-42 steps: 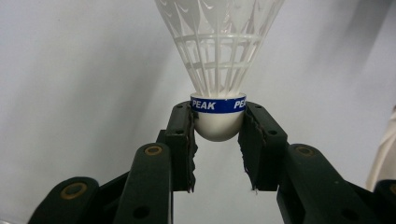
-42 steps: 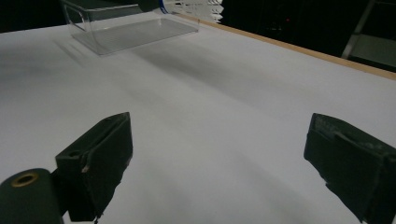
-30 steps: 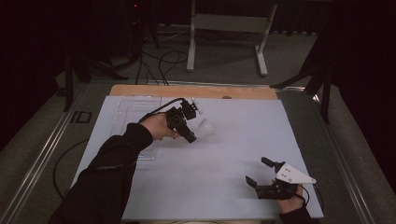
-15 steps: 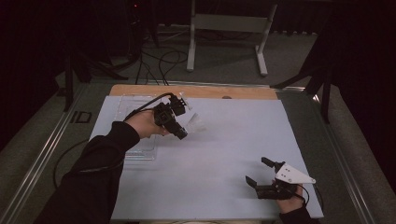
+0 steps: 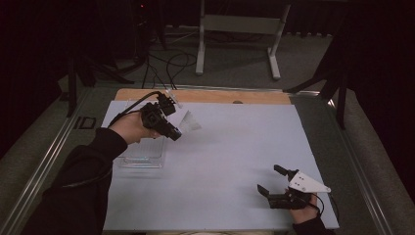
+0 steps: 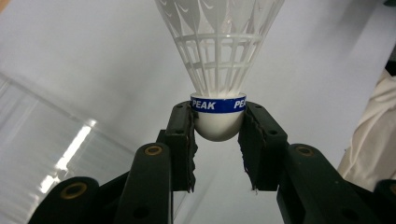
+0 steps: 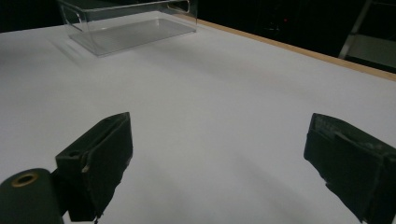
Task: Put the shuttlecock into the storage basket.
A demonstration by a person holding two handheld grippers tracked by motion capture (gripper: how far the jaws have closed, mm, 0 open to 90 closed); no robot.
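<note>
The left gripper (image 5: 172, 128) has swung leftward and a little back across the bench (image 5: 230, 161) over the last second, carrying the shuttlecock (image 5: 188, 121) from near the middle toward the clear box (image 5: 142, 154) at the left side; it now hangs in the air just beside and above the box's far end. That reads as a carry close to its end, so the step in hand is probably lowering the shuttlecock into the box, though nothing has been released yet. The right gripper (image 5: 273, 183) has not moved: it rests low at the near right of the bench, jaws spread wide with nothing between them. The left gripper view gives what the high view cannot: the jaws are clamped on the shuttlecock's (image 6: 218, 70) white rounded cork, just below its blue printed band, with the skirt pointing away from the hand. From above, the shuttlecock is only a pale blur beyond the gripper, and whether it is already over the box opening is hard to tell. The right gripper view shows the box (image 7: 126, 23) far off across bare bench, apparently empty.
</note>
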